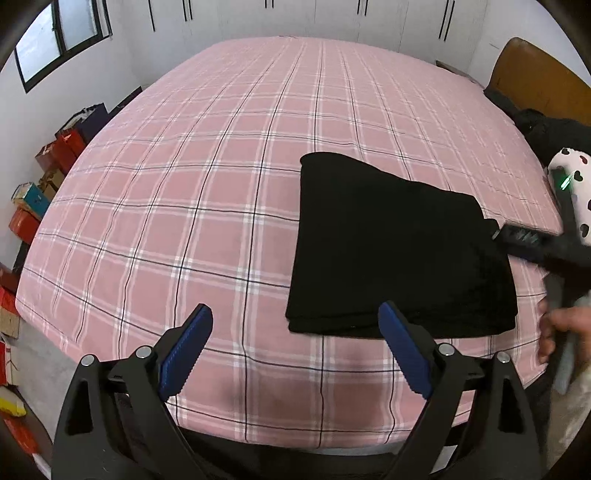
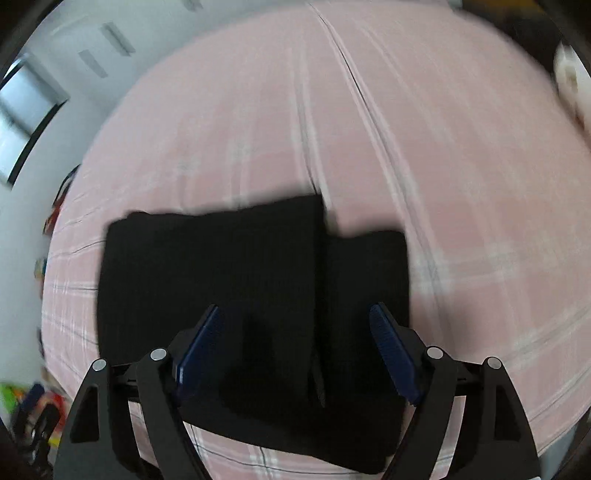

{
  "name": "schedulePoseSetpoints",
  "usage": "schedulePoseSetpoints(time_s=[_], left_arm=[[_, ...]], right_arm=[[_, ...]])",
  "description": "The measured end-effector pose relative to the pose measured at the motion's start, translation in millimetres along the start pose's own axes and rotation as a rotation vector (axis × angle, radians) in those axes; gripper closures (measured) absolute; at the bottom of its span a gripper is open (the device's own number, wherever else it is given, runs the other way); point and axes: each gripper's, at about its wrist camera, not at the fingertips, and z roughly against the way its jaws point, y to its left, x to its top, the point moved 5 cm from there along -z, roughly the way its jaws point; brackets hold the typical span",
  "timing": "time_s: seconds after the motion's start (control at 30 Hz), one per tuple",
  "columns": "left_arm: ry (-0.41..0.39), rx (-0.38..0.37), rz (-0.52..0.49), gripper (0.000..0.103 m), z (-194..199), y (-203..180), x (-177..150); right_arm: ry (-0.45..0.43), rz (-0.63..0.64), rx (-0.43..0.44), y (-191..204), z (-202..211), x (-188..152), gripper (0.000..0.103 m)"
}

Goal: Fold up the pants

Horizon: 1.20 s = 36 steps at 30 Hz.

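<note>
The black pants [image 1: 399,247] lie folded into a flat rectangle on the pink plaid bed [image 1: 207,177]. My left gripper [image 1: 295,314] is open and empty, above the bed just left of the pants' near edge. My right gripper [image 1: 517,236] reaches in from the right at the pants' right edge. In the blurred right wrist view the right gripper [image 2: 295,314] is open and empty over the folded pants [image 2: 229,277].
Red and coloured boxes [image 1: 40,173] are stacked on the floor left of the bed. A wooden headboard [image 1: 535,77] and dark clothing [image 1: 546,129] are at the far right. White wardrobes [image 1: 332,14] stand behind the bed.
</note>
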Motion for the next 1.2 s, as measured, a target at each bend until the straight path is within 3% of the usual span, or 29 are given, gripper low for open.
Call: schedulePoseSetpoints(time_s=[0.03,0.07,0.1,0.13,0.2,0.53,0.63,0.7,0.8,0.87,0.97,1.07,1.2], left_arm=[[0.006,0.002,0.0,0.014,-1.4,1.9,-1.0],[0.011,0.005,-0.001,0.014,-2.9,2.6,-1.7],[0.018,0.007,-0.004,0.014,-5.1,2.9,-2.1],[0.026,0.012,-0.004,0.014,-7.5,2.5,-2.5],[0.038,0.011,-0.003,0.014,-9.8,0.0,-2.2],[0.051,0.027,-0.028,0.014,-8.6,-12.4,-3.0],[0.048,0.024,-0.034,0.014,-6.7,-14.6,-3.0],[0.049,0.024,-0.035,0.014,-8.1,-15.7,-3.3],[0.066,0.018,-0.023,0.014,-13.4,-18.1,-5.2],[0.08,0.011,-0.028,0.014,-15.6,-21.5,-6.3],[0.066,0.028,-0.037,0.012,-15.0,-19.6,-6.7],[0.098,0.017,-0.007,0.012,-28.4,-15.0,-9.3],[0.122,0.022,0.016,0.012,-39.6,-9.3,-13.1]], right_arm=[[-0.018,0.009,-0.006,3.4,1.2,-8.0,0.028],[-0.037,0.024,-0.014,6.1,2.1,-11.5,0.039],[-0.05,0.036,-0.005,10.4,6.3,-12.9,0.065],[-0.051,0.034,0.013,14.7,11.2,-13.0,0.079],[-0.06,0.024,0.064,19.1,19.3,-6.6,0.088],[-0.216,0.071,0.137,39.2,95.1,15.8,0.09],[-0.244,0.058,0.091,21.3,109.8,8.9,0.09],[-0.212,0.036,0.032,-0.5,94.2,0.7,0.09],[-0.001,0.039,-0.104,-39.0,23.2,-20.3,0.076],[-0.059,-0.005,-0.071,-43.7,31.5,-24.9,0.076],[-0.243,0.009,-0.03,-22.0,81.8,-13.3,0.076],[-0.211,0.133,0.101,31.7,93.7,10.2,0.076],[-0.148,0.296,0.225,110.4,71.4,27.9,0.076]])
